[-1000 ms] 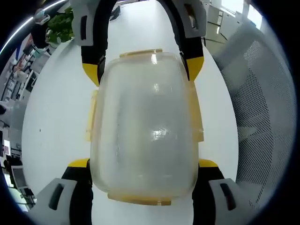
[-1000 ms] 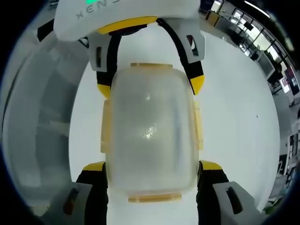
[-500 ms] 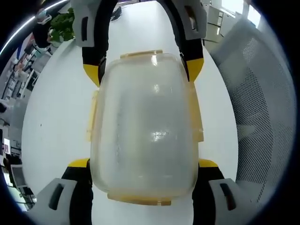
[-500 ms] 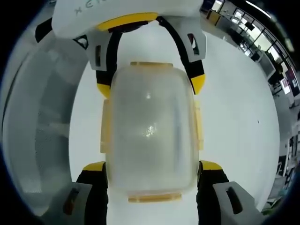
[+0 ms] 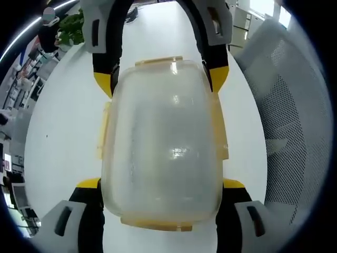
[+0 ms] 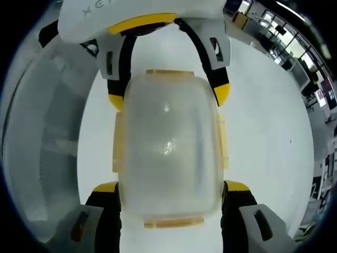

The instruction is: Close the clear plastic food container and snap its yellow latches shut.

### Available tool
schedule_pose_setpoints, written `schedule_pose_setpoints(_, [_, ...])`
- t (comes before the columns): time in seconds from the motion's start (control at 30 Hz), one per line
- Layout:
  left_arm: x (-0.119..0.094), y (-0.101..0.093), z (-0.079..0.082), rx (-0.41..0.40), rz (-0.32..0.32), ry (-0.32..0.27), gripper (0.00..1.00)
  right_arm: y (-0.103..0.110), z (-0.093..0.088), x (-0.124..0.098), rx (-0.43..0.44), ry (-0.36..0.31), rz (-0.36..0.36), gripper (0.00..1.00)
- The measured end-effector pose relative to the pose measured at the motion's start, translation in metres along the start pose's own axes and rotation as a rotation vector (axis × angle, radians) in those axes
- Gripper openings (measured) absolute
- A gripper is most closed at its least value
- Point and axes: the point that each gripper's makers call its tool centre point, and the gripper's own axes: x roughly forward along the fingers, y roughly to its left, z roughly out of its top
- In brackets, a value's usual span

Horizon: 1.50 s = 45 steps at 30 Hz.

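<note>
The clear container (image 5: 163, 153) lay on the white bench (image 5: 63, 132) with its lid on, caught between the two pairs of tongs, which faced each other from its opposite short ends. In the left gripper view the left tongs (image 5: 161, 185) were seen with one jaw on each side of the near end, the yellow tips against the container walls; the right tongs (image 5: 160, 79) straddled the far end in the same way. In the right gripper view the right tongs (image 6: 171, 188) bracketed the near end and the left tongs (image 6: 168, 97) the far one. Both pairs appeared clamped on the container, though true contact at the pads could not be confirmed.

The container's long axis ran straight along the line from one pair of tongs to the other, its short ends pointing at each. Yellow latches (image 5: 103, 132) lay along both long sides and across both ends; whether they were snapped down could not be told.

From here, the likeliest trouble was judged to be slipping: the walls were smooth and rounded, so an uneven squeeze could make the container slide or pivot on the slick bench. Pressing a latch while the lid sat unevenly could leave a corner unsealed. A mesh chair (image 5: 287, 116) stood beside the bench.
</note>
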Motion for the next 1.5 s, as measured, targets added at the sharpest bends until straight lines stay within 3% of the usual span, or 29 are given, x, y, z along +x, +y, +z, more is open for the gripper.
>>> schedule_pose_setpoints(1.03, [-0.002, -0.003, -0.002, -0.028, 0.007, -0.014, 0.89, 0.0, 0.004, 0.002, -0.02, -0.005, 0.002, 0.78])
schedule_pose_setpoints(1.5, [0.0, 0.009, -0.005, -0.022, 0.006, -0.01, 0.89, -0.011, 0.006, 0.004, -0.015, -0.009, 0.0, 0.79])
